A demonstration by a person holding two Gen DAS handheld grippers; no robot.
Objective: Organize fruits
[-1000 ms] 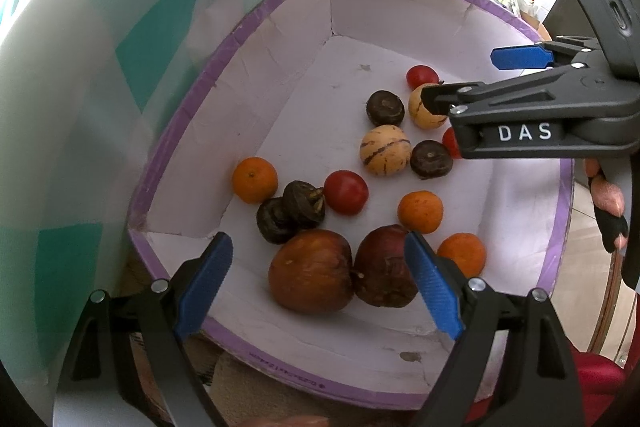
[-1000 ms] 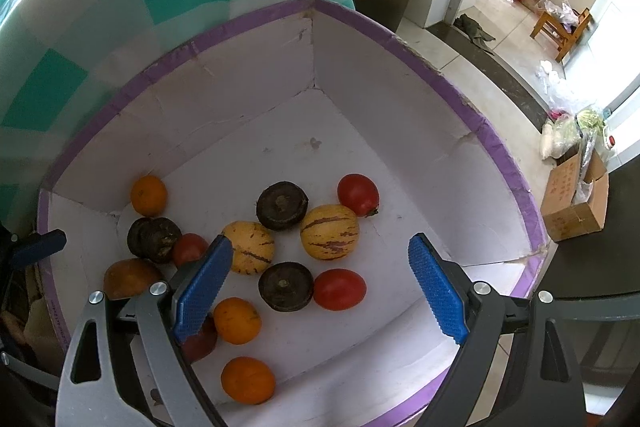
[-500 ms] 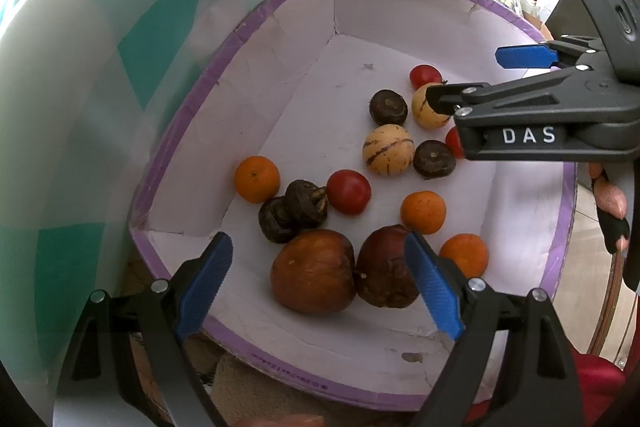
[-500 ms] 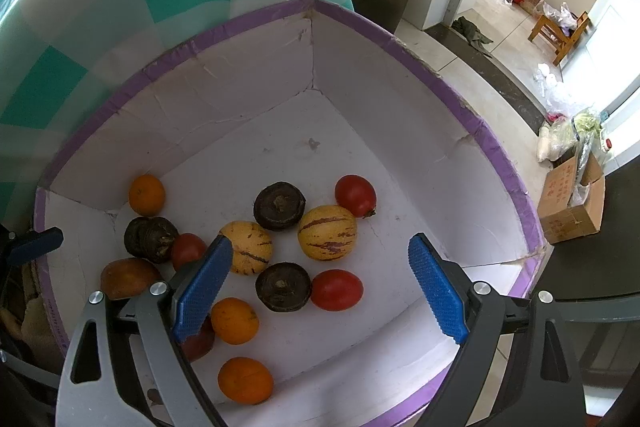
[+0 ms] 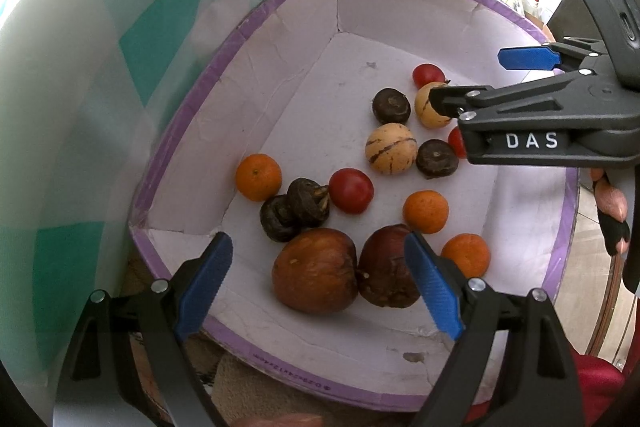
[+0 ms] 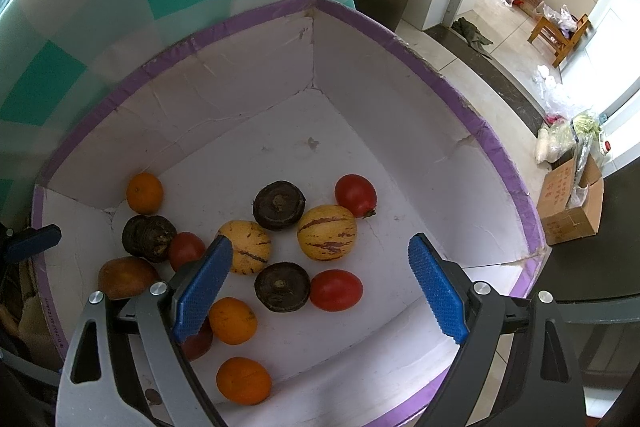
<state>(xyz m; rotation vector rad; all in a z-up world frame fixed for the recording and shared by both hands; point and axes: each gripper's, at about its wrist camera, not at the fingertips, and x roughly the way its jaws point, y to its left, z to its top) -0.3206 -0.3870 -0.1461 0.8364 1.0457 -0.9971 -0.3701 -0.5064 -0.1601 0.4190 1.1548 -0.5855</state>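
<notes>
**Fruits loose in the purple-rimmed box, both grippers poised above**

Fruits lay scattered over the white floor of a cardboard box with a purple rim, which stood against a teal-and-white checked cloth. Nearest the left gripper sat two large brownish-red fruits, touching each other. Behind them were two dark, wrinkled fruits pressed together, with a small orange just beside them by the box wall and a red tomato on their other side. Two more oranges lay towards the right wall. Farther back, two yellow fruits with purple streaks, two dark round ones and two more tomatoes formed a loose cluster.

The left gripper hung over the near edge with its blue pads spread wide and nothing between them. The right gripper likewise stood released and empty, pointing steeply down over the cluster; in the left view it reached in from the right side.
</notes>
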